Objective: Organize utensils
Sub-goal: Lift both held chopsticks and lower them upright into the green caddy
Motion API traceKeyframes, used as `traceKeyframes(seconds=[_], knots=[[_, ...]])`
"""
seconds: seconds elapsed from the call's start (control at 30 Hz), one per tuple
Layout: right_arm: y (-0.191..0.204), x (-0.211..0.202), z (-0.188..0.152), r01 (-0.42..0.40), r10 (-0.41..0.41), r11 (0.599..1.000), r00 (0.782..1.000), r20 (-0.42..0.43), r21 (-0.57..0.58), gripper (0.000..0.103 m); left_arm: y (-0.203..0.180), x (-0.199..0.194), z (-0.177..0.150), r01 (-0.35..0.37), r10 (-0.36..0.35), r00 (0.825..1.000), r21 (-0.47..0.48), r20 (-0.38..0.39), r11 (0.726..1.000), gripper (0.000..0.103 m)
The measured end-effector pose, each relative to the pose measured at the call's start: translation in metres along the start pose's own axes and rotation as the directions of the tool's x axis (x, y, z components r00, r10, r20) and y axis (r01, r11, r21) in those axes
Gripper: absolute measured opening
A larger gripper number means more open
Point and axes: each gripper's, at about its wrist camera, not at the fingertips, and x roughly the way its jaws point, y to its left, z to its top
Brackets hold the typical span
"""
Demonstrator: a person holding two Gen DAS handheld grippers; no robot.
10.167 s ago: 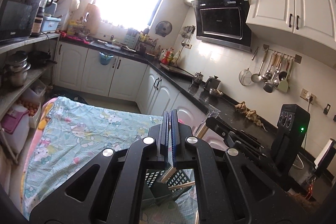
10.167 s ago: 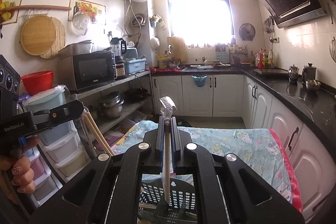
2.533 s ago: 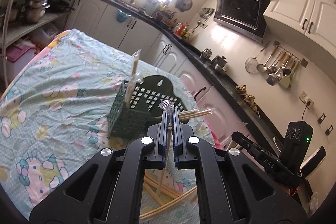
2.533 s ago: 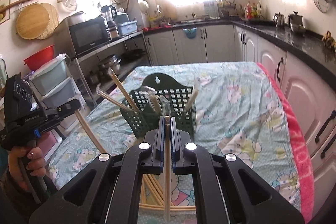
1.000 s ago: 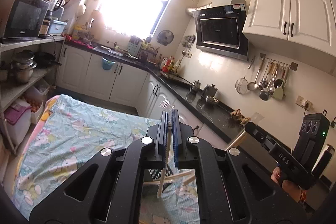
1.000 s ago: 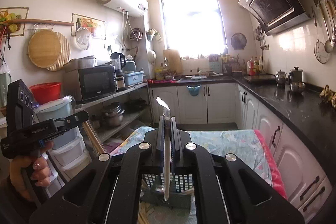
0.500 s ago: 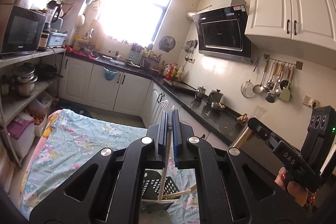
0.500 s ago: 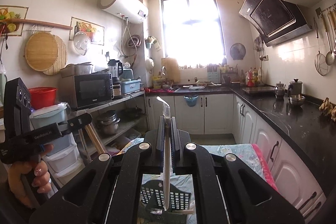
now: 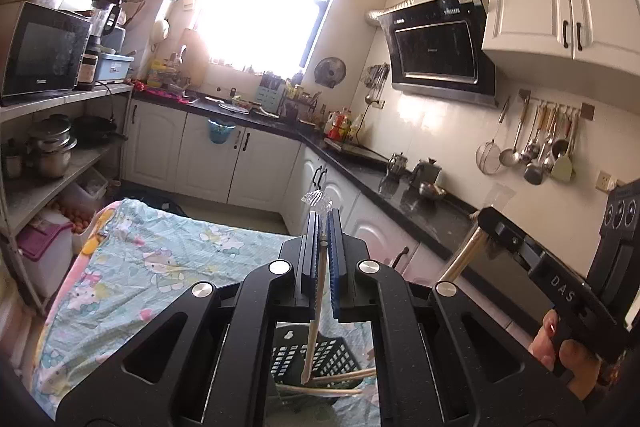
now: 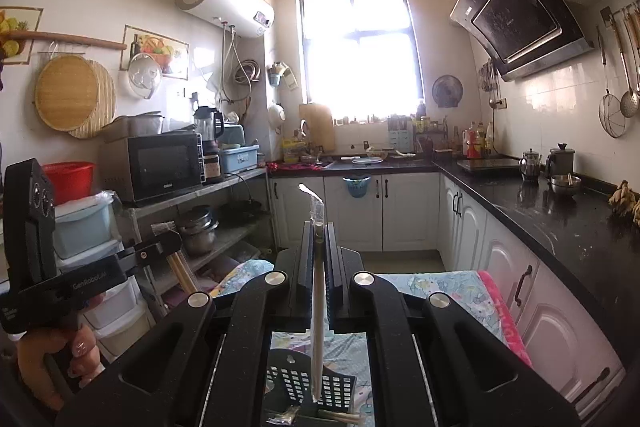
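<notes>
In the left wrist view my left gripper (image 9: 323,223) is shut on a pair of wooden chopsticks (image 9: 314,311) in a clear wrapper. They hang steeply, tips just above the dark green slotted basket (image 9: 320,357), where other chopsticks (image 9: 340,375) lie across the rim. My right gripper (image 10: 319,227) is shut on another wrapped pair (image 10: 317,327), hanging over the same basket (image 10: 296,383). Each gripper shows in the other's view: the right one (image 9: 486,227) with its chopsticks, the left one (image 10: 166,243) with its own.
The basket stands on a table with a light blue cartoon cloth (image 9: 160,267). White cabinets and a black counter (image 10: 560,219) run along the right. Shelves with a microwave (image 10: 160,163) and pots stand at the left. A person's hand (image 10: 52,351) holds the left gripper.
Both grippers have drifted across the table, still shut on their chopsticks. The basket has slid lower in both views, and the chopstick tips hang closer over it.
</notes>
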Motion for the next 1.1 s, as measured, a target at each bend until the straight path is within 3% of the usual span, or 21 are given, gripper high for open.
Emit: traceKeyframes(seconds=[1.1], knots=[[-0.012,0.042,-0.063,0.061,-0.062,0.998,0.996,-0.071,-0.01,0.005,0.004,0.033,-0.061,-0.047,0.051,0.997,0.058,-0.056,0.997,0.002]])
